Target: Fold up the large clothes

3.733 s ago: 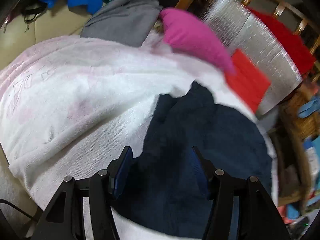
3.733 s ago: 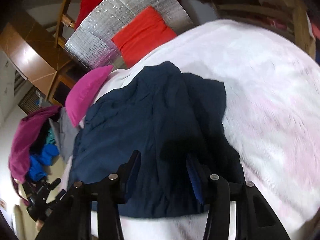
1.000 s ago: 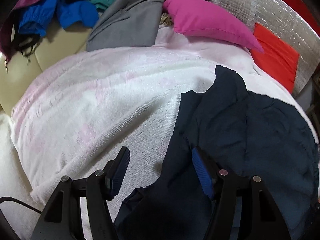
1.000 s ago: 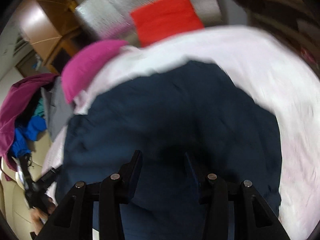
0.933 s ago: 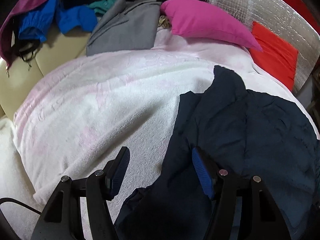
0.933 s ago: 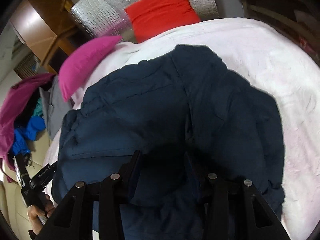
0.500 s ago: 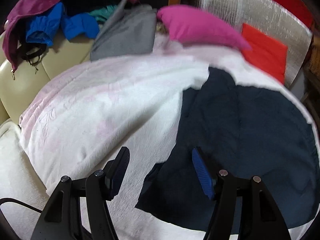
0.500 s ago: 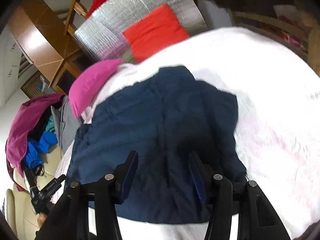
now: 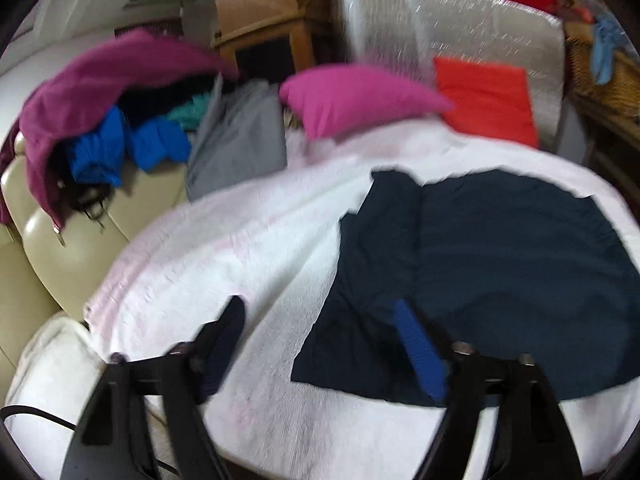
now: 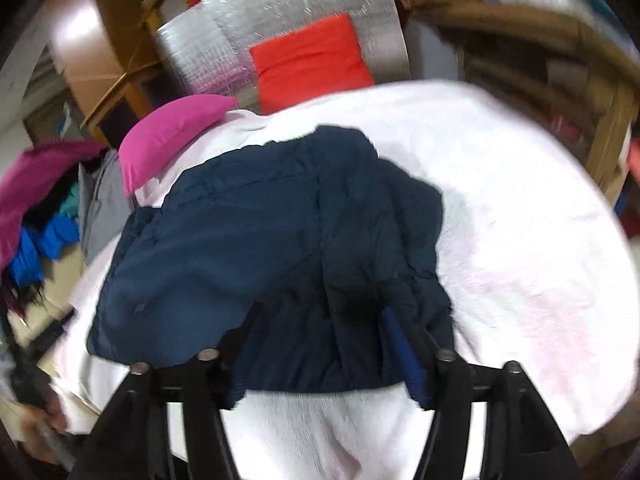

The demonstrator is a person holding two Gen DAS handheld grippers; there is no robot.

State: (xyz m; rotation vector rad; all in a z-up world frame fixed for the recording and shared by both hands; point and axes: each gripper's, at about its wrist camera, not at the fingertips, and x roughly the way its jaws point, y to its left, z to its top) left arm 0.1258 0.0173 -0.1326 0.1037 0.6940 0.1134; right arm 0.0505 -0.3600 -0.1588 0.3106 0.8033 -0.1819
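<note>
A magenta pillow (image 9: 356, 98) and a red cushion (image 9: 486, 100) lay at the far edge of a white-and-pink blanket (image 9: 224, 256), the cushion resting against a silver foil panel (image 9: 404, 30). Purple (image 9: 96, 76), blue (image 9: 120, 148) and grey (image 9: 240, 140) clothes were heaped on a cream sofa (image 9: 60, 256) beside it.

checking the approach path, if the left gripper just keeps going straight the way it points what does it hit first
Most likely the white blanket, close beside the left edge of the navy garment. The open left gripper straddles that edge: its right finger is over the cloth, its left over bare blanket. Depth is unclear in this blurred view.
</note>
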